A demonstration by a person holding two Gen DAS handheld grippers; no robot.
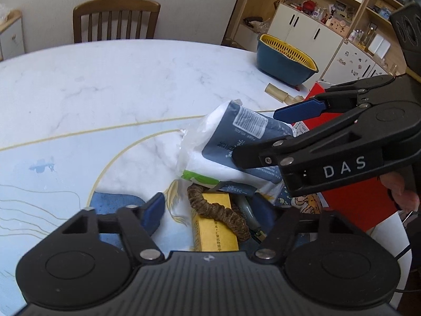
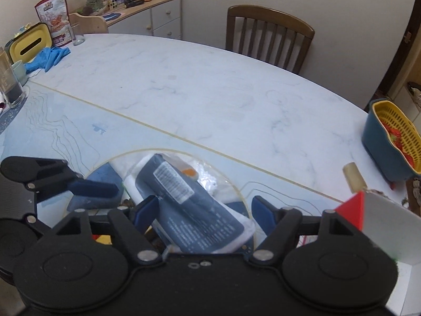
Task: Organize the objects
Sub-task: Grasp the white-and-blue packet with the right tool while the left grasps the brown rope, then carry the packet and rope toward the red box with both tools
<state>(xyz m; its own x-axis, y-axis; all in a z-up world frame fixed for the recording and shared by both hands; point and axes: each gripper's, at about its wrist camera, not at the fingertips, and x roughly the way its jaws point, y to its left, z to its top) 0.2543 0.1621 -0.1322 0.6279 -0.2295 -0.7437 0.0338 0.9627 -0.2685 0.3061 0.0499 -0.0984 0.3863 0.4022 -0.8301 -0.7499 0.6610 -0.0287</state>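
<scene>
1. Right gripper [image 2: 205, 212]: jaws about half wide, astride the tissue pack [image 2: 184, 197]; pads beside its two long sides, not clearly pressing.
2. Left gripper [image 1: 208, 210]: jaws apart and empty, hanging over a yellow carton [image 1: 213, 234] with a brown scrunchie [image 1: 221, 210] lying across it.
3. Tissue pack: tilted on top of the heap of small things at the near part of the marble table [image 1: 105, 79].
4. Best to close on the middle of the pack, not on the loose film ends, then lift straight up so that the heap below is not dragged.
5. Pack: soft paper block in smooth navy-and-white film, crinkled at the ends; likely to yield and slip under the pads.
6. Carton: stiff, with sharp edges. Scrunchie: fuzzy and limp.
</scene>
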